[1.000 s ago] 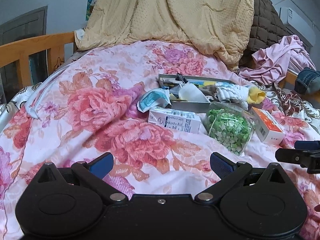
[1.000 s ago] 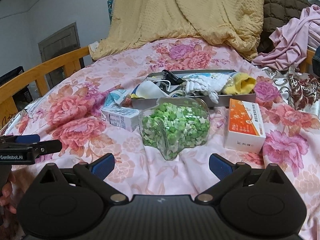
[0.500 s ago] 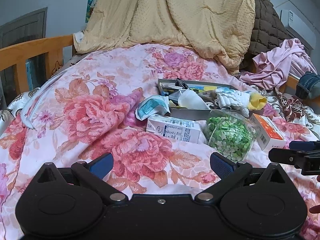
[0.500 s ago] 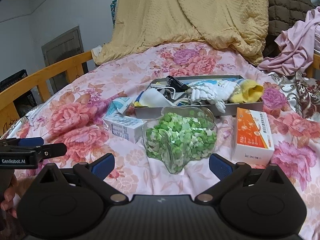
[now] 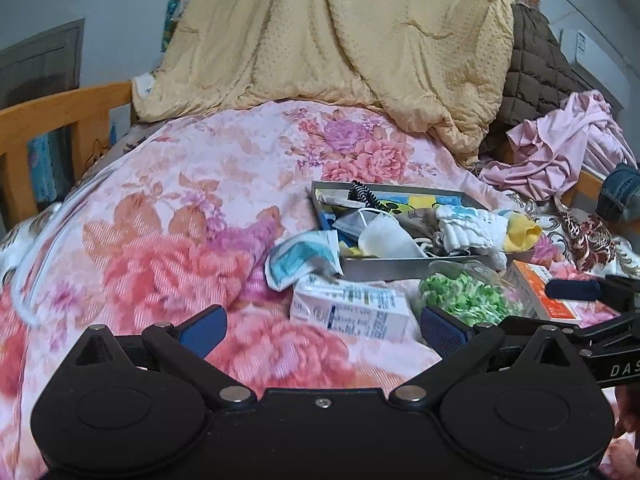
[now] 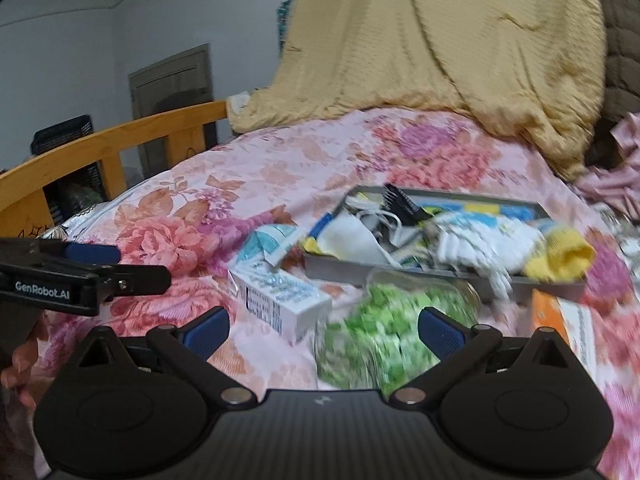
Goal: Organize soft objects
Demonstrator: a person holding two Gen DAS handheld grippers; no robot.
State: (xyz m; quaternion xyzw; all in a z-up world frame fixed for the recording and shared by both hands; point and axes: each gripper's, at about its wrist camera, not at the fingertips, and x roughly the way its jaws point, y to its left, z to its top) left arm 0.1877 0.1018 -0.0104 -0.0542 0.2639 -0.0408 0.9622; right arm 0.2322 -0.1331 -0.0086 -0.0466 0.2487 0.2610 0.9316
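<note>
A grey metal tray [image 5: 384, 270] [image 6: 532, 282] lies on the floral bedspread and holds soft items: a white mask [image 5: 384, 236], white gloves [image 5: 470, 230] [image 6: 480, 246], a yellow sock [image 5: 520, 232] [image 6: 560, 254]. A teal mask packet [image 5: 298, 256] [image 6: 266, 244] leans on the tray's near left corner. My left gripper [image 5: 322, 330] is open and empty, low over the bedspread before a white carton [image 5: 352, 312]. My right gripper [image 6: 324, 330] is open and empty, just above a clear bag of green pieces [image 6: 380, 336].
An orange and white box [image 5: 544, 292] [image 6: 576, 320] lies right of the green bag [image 5: 460, 296]. A yellow quilt [image 5: 340, 40] is heaped at the back, with pink clothes [image 5: 560, 148] to the right. A wooden bed rail [image 5: 52, 112] [image 6: 120, 140] runs along the left.
Both grippers have moved forward and lower towards the carton, green bag and tray, which now look larger. The right view has swung left and is blurred. Both stay open.
</note>
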